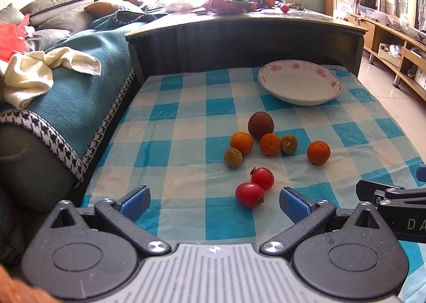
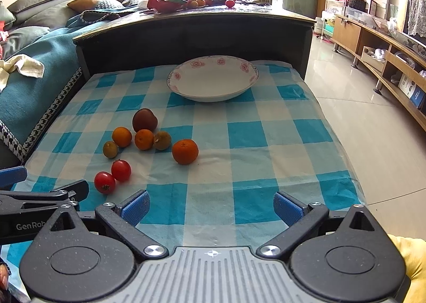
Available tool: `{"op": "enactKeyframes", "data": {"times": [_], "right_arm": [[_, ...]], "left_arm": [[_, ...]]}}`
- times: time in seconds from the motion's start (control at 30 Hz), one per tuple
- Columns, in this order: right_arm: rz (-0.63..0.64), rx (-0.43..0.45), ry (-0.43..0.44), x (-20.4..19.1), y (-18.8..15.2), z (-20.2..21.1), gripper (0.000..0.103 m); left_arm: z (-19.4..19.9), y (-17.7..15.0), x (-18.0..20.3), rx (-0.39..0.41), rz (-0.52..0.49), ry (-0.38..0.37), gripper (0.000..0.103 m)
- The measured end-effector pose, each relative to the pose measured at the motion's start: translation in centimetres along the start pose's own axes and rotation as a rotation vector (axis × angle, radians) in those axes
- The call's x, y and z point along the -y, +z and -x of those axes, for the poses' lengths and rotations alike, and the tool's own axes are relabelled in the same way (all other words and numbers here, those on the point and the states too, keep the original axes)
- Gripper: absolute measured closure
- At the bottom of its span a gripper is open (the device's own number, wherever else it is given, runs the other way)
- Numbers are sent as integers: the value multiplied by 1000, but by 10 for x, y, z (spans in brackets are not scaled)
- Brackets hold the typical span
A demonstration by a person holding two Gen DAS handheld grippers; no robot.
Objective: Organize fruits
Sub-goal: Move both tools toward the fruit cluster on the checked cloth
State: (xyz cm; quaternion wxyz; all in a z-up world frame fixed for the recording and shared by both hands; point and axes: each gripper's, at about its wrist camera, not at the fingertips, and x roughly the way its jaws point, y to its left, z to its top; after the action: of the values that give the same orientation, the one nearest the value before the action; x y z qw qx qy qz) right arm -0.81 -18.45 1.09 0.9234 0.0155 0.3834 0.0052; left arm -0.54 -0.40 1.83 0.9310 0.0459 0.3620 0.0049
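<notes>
- Fruits (image 1: 266, 148) lie clustered loose on the checked cloth (image 1: 186, 122) over the tabletop, well apart from the white flowered dish (image 1: 299, 82); no piece moved yet
- Left tool (image 1: 214, 203): open, empty; right tool (image 2: 211, 205): open, empty
- Next move, judged: close gently on a smooth round tomato (image 1: 249, 194); skin likely slippery

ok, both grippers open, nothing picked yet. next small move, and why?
Probably ease the left gripper forward onto the nearest tomato. That tomato lies just ahead, near its right finger, the plate holds no fruit, and the right gripper faces bare cloth, further from the pile.
</notes>
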Motion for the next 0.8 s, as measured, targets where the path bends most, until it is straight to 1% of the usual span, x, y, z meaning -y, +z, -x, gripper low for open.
{"op": "enactKeyframes", "data": {"times": [0.1, 0.3, 0.5, 0.57, 0.63, 0.8], "right_arm": [[1, 16, 8, -2, 6, 6, 10], [-4, 27, 12, -2, 11, 8, 10], [31, 8, 1, -7, 9, -4, 10], [47, -8, -2, -8, 10, -11, 12], [65, -14, 2, -9, 13, -18, 15], [88, -29, 22, -8, 22, -33, 17]], "left_arm": [[3, 3, -2, 16, -5, -6, 0], [-7, 3, -7, 10, -13, -36, 0], [-29, 0, -3, -23, -63, -63, 0], [-34, 0, -3, -25, -79, -69, 0], [-38, 2, -3, -26, -85, -76, 0], [-49, 4, -1, -47, -110, -99, 0]]}}
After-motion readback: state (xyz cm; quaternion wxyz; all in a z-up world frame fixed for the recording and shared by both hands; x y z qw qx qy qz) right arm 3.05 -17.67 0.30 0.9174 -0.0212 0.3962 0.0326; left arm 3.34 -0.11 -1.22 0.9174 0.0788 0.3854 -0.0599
